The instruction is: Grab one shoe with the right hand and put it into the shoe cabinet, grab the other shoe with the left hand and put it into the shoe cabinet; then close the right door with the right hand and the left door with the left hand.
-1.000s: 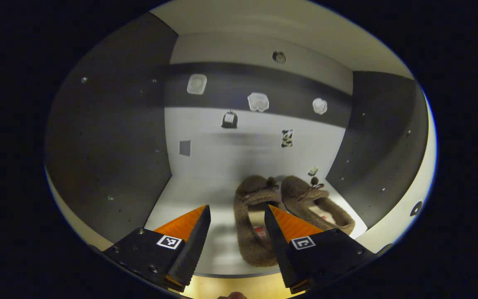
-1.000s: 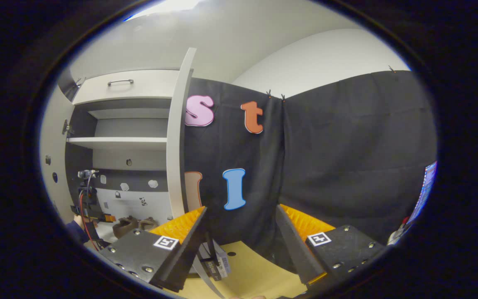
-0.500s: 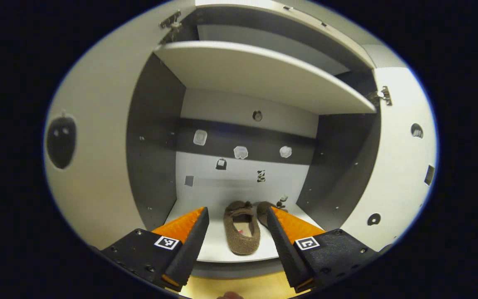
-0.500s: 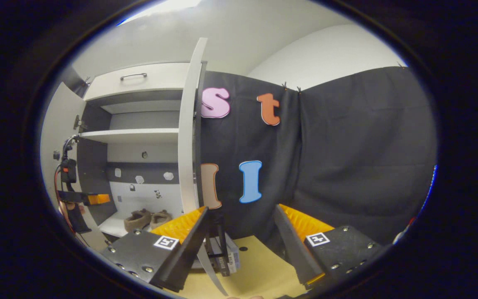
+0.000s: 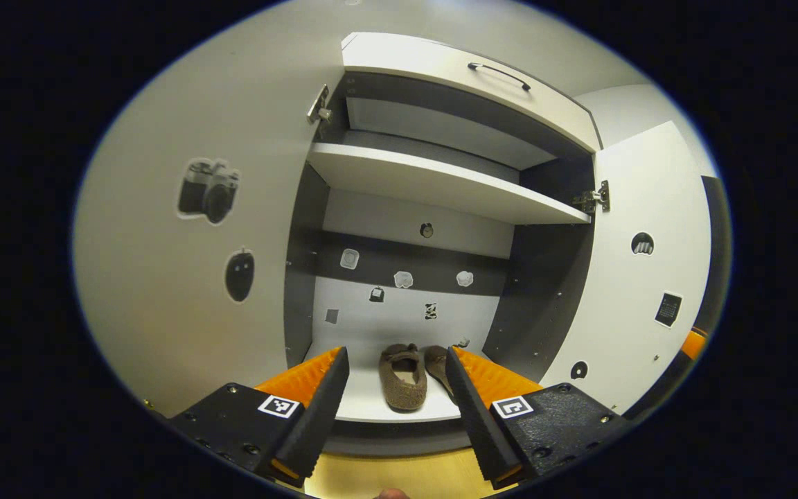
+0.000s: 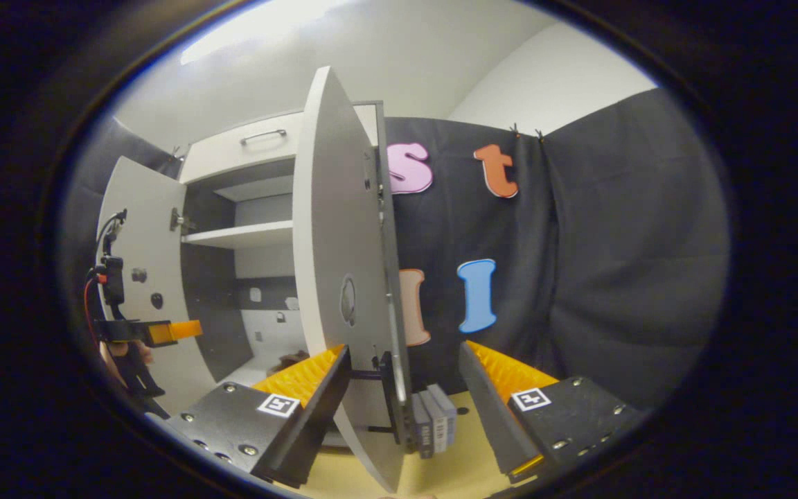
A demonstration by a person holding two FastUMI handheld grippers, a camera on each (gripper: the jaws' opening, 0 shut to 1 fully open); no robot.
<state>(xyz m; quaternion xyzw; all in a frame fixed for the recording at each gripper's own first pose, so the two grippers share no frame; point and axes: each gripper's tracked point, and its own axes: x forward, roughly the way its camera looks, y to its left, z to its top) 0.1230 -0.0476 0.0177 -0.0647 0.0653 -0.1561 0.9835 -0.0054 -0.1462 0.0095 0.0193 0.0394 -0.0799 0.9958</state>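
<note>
Both shoes (image 5: 402, 378) already sit side by side on the bottom shelf of the shoe cabinet (image 5: 440, 184), toes toward the back wall, so what is left to handle is the two doors. The right door (image 6: 333, 277) stands open, edge-on just ahead of the right claw (image 6: 404, 388), whose fingers are apart and empty, one on each side of the door's lower front edge without pressing it. The panel looks thin, stiff and light on its hinges; judged from that, a push on the flat face near the free edge, far from the hinge, should swing it easily, and its smooth surface gives little to pinch. The left claw (image 5: 397, 388) is also apart and empty, held in front of the opening, with the left door (image 5: 184, 263) swung wide beside it. The shoes lie well inside the shelf's front lip, so neither door should catch them; the yellow table (image 6: 454, 464) below leaves room for both swings.
</note>
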